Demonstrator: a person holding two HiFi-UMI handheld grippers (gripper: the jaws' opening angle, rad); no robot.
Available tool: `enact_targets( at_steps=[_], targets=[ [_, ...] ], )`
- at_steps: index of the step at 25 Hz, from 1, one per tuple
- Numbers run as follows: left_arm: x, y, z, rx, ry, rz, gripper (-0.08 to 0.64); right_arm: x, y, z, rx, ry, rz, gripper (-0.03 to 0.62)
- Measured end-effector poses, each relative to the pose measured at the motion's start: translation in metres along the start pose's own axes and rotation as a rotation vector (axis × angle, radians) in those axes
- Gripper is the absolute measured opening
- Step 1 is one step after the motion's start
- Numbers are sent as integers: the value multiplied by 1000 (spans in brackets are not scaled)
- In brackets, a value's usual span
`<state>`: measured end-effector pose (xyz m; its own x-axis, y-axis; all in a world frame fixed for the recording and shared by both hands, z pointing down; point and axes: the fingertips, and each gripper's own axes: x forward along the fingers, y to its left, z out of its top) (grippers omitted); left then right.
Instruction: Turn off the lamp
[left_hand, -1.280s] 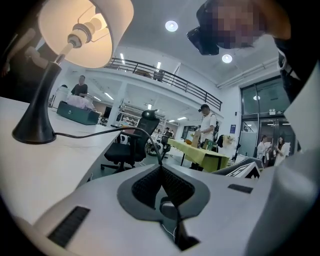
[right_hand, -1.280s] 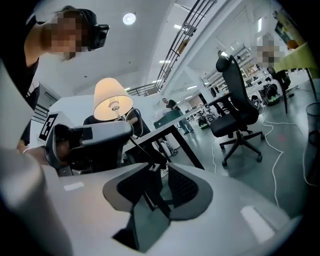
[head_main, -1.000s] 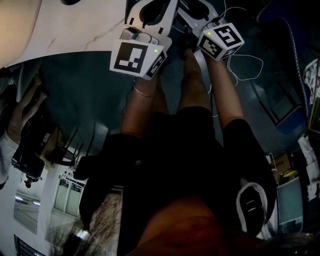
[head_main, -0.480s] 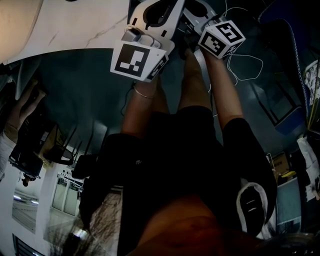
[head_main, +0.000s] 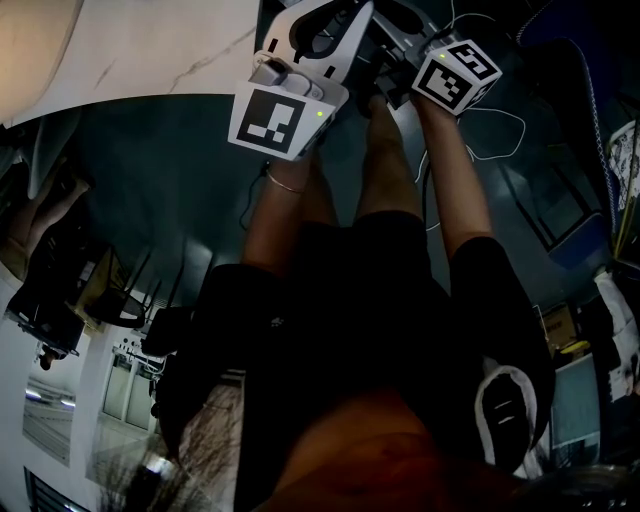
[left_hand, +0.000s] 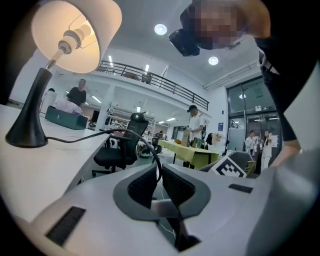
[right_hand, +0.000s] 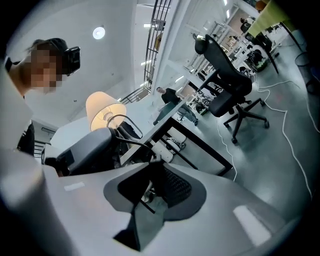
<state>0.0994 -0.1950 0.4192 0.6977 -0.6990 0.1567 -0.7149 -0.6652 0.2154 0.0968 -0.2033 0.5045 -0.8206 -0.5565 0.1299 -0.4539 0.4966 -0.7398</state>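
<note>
Beside the lamp (left_hand: 75, 35) on the white surface (left_hand: 47, 167), only its own black cord (left_hand: 103, 131), trailing from the cone base and arching off the edge toward the tools. Farther back on the same surface, a teal case (left_hand: 64, 120) with a person behind it. Past the edge, a black office chair (left_hand: 117, 152), then a green table (left_hand: 198, 150) with people standing round it. In the right gripper view, blocking the lower part of the lamp: the grey body of the left tool (left_hand: 160, 172), just in front of the glowing shade.

Pads of the left tool pressed nearly together, pinching the cord. Close beside it the right tool (right_hand: 152, 171), just been closing, now nipping the same cord a little further along – something small and pale in the gap, too hidden to name. Lamp upright at the surface's left end, bulb lit.

All round, a large bright hall – white ceiling with round lights, a railed gallery (left_hand: 150, 80) along the back, glass doors (left_hand: 252, 117) at the right, grey floor (right_hand: 272, 165) below.
</note>
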Motion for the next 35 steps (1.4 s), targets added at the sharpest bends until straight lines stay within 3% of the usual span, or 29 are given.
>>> enact_targets(
  at_steps=[12, 25, 35],
  targets=[
    [-10, -1, -47, -3, 120, 17, 36, -13, 3, 17, 93, -24, 84, 78],
    [-12, 5, -85, -28, 171, 40, 55, -24, 14, 27, 155, -48, 183, 78],
    [-9, 8, -85, -23, 164, 20, 55, -22, 24, 32, 227, -59, 270, 78]
  ],
)
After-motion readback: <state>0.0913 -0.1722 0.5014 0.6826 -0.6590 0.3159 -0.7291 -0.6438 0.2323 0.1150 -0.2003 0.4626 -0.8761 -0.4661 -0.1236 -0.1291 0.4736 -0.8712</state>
